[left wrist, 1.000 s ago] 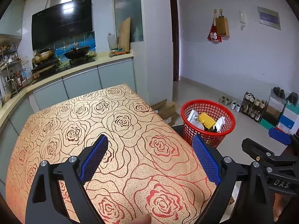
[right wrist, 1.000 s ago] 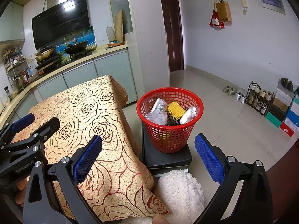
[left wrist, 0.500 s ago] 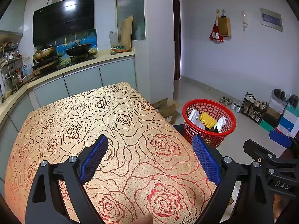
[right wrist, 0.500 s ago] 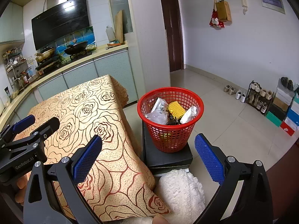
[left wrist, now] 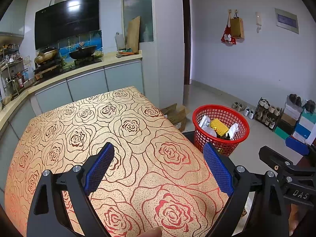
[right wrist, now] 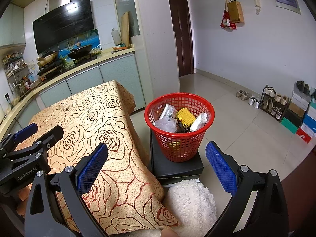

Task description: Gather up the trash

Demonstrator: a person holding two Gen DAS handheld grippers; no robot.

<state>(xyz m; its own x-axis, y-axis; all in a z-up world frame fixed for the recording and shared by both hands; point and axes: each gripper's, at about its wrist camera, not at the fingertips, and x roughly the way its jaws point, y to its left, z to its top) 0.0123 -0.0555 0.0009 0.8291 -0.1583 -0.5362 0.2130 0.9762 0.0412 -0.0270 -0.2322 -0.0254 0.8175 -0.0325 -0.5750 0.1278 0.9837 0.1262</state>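
A red mesh basket [right wrist: 179, 126] stands on a black box [right wrist: 175, 167] on the floor, right of the table; it also shows in the left wrist view [left wrist: 220, 128]. It holds trash: a yellow sponge [right wrist: 185, 116], clear plastic wrappers [right wrist: 166, 121] and white paper [right wrist: 199, 121]. My left gripper [left wrist: 158, 162] is open and empty above the table with its rose-patterned cloth [left wrist: 98, 138]. My right gripper [right wrist: 157, 162] is open and empty, in front of the basket and above a white fluffy cushion [right wrist: 189, 203]. Each gripper shows in the other's view.
A kitchen counter [left wrist: 83, 71] with woks and a stove runs behind the table. Cardboard boxes [left wrist: 175, 114] lie on the floor beside the table. A shoe rack [right wrist: 274, 100] and stacked shoe boxes [right wrist: 304, 118] line the right wall. A dark door [right wrist: 181, 29] is at the back.
Both grippers stay open and empty. The left wrist view has risen and tilted slightly; the right barely moved.
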